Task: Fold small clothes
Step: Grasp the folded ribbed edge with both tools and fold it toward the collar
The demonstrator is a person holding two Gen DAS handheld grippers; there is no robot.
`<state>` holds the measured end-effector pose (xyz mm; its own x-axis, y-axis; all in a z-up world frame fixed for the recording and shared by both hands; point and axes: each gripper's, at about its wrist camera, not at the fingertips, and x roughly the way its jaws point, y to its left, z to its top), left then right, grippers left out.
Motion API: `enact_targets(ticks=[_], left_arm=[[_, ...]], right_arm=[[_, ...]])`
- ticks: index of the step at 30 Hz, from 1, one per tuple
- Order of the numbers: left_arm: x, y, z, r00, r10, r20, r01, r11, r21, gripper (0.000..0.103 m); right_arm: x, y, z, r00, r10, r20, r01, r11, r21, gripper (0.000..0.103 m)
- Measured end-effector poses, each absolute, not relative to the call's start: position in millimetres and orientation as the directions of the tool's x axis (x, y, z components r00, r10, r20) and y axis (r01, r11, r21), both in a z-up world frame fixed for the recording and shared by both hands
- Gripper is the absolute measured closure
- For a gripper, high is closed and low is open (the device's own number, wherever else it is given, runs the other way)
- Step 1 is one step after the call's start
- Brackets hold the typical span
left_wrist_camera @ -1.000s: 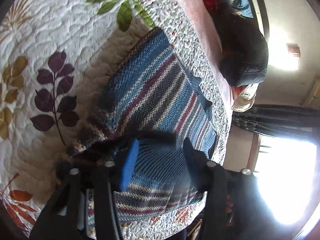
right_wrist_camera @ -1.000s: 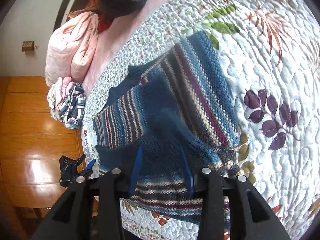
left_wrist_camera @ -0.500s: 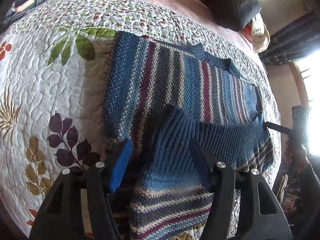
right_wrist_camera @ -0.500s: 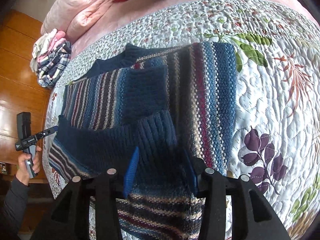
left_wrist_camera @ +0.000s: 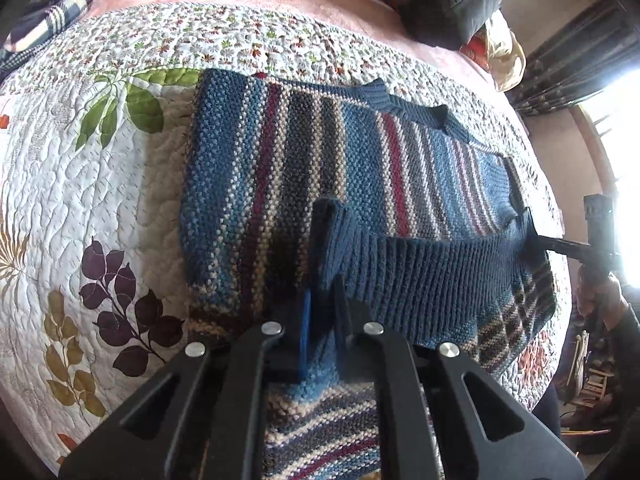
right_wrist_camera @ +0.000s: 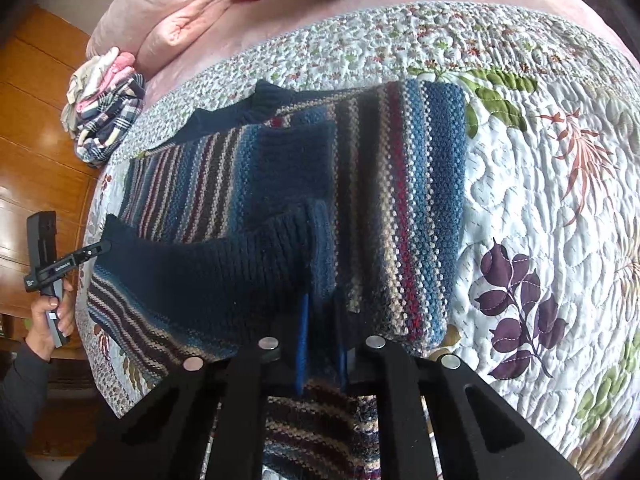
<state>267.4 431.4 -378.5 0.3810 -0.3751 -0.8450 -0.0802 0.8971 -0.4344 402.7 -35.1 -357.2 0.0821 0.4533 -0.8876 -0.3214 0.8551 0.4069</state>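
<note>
Quilted, leaf-printed bedding [left_wrist_camera: 100,184] gives us a broad flat surface, and the striped sweater [left_wrist_camera: 288,168] lies spread across it. We pinch its ribbed hem [left_wrist_camera: 424,276] at both corners, left gripper [left_wrist_camera: 322,320] and right gripper [right_wrist_camera: 320,336] each clamped on knit, lifting the edge taut so it should fold evenly toward the collar [left_wrist_camera: 416,108].

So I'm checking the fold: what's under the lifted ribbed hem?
Under the ribbed hem lies the striped sweater body, on the quilt. What lies further beneath the fold is covered.
</note>
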Motion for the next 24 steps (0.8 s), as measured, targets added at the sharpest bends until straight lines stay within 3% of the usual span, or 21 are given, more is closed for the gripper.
enact_targets(ticks=[13,24], left_arm=[[269.0,440.8,-288.8,0.555,-0.387,-0.737,0.012,0.889,-0.458,0.096],[371.0,460.6,-312.0,0.497,-0.347,-0.796,-0.061,0.900,-0.431,0.096]], right_arm=[[402.9,-50.1,-267.2,0.324,0.501,-0.803,-0.325,0.856,0.402,0.095],[487.5,-26.1,-283.3,0.332,0.451,-0.828,-0.250,0.889,0.383,0.095]])
